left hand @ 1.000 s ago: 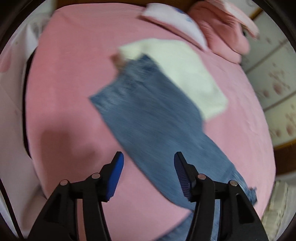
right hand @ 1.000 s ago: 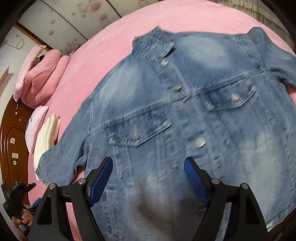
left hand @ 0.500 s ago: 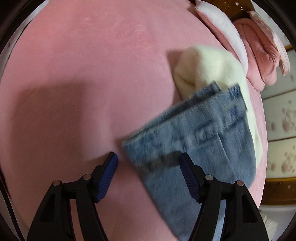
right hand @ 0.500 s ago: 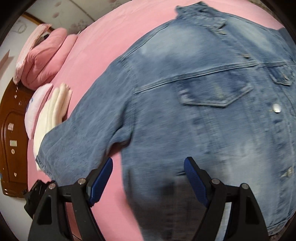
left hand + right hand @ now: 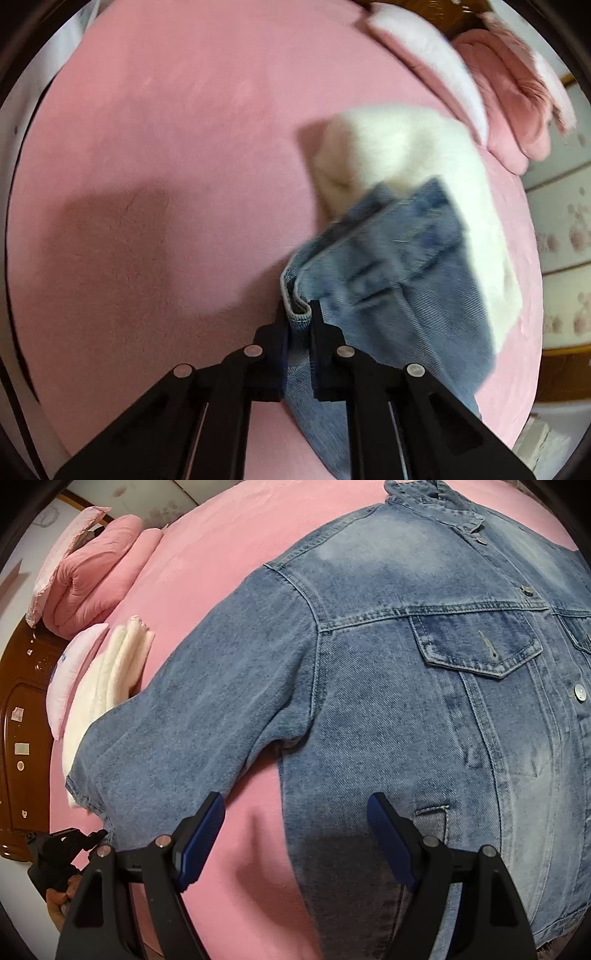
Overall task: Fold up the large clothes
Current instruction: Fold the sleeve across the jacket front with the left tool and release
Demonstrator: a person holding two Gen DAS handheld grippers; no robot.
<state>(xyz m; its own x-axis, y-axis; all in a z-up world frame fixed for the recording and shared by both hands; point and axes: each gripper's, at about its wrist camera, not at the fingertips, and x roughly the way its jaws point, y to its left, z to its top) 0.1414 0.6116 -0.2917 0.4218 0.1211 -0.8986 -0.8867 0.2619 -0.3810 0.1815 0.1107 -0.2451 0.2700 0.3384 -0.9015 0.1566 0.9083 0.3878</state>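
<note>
Pink bedding (image 5: 229,554) is covering the whole work surface, with a dark wooden headboard (image 5: 22,716) standing at its far left in the right wrist view and a folded pink quilt (image 5: 99,572) lying beside it. Moving right, a folded white blanket (image 5: 107,679) is resting on the bed, and the sleeve cuff (image 5: 388,258) of the denim jacket (image 5: 424,701) is lying partly over it. That cuff is where the left gripper (image 5: 299,317) is working: its jaws are closing tight on the hem corner, pinching a fold of denim between them (the cloth is bunching at the tips, so the bite looks secure). Further right, the jacket is lying front-up and buttoned across the bed, its sleeve spreading out to the side, its chest pocket (image 5: 480,646) and collar (image 5: 436,498) showing flat. The right gripper (image 5: 295,834) is hovering over the gap between sleeve and body, near the lower side seam, with its jaws standing wide apart and holding nothing.

The step in hand appears to be folding the sleeve across the front. To do it well, the left claw should probably be lifting the cuff only enough to clear the blanket, then carrying it inward in a flat arc, while the right one is pressing or pinning the shoulder seam so the body is not dragging along.
</note>
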